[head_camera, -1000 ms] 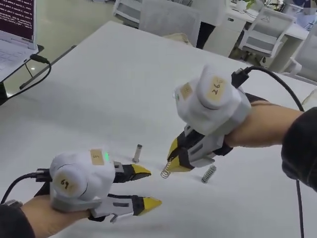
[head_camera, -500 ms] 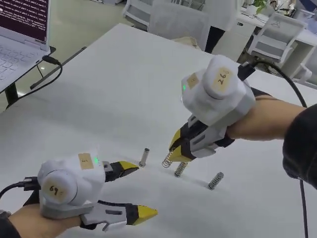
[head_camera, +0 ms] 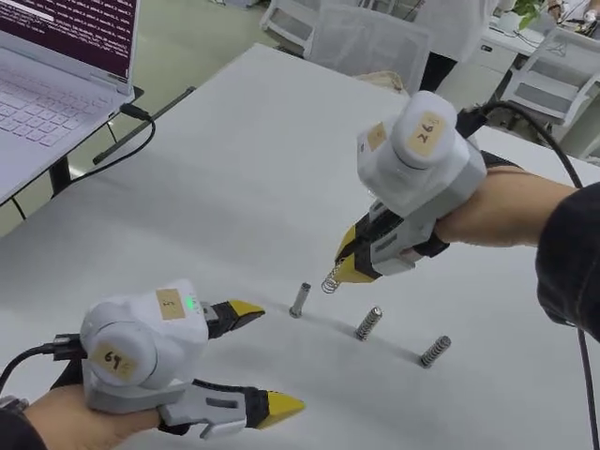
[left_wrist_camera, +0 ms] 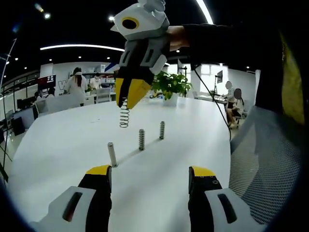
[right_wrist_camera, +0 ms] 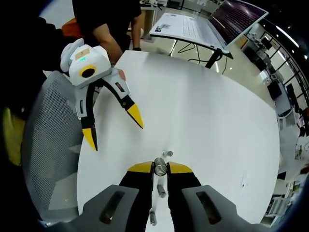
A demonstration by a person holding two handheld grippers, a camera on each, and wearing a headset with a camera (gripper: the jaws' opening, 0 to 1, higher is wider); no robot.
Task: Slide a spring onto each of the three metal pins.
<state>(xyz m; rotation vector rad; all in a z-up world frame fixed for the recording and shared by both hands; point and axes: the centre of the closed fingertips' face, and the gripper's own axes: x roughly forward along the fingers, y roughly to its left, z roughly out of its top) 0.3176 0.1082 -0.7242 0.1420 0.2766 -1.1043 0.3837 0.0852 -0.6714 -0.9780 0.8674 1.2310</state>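
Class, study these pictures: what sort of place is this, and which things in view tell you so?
Probably an open-plan office or lab: a large white table with an open laptop, office chairs beyond it, and a potted plant.

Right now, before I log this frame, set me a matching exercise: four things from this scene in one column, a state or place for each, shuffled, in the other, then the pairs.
Things
1. bare pin
2. loose spring
3. left gripper
4. laptop

States or places
A. open, holding nothing
B. left of the table, screen lit
C. pinched in the right gripper, above the table
D. upright on the table, no spring on it

Pairs: 1-D, 2-C, 3-A, 4-B
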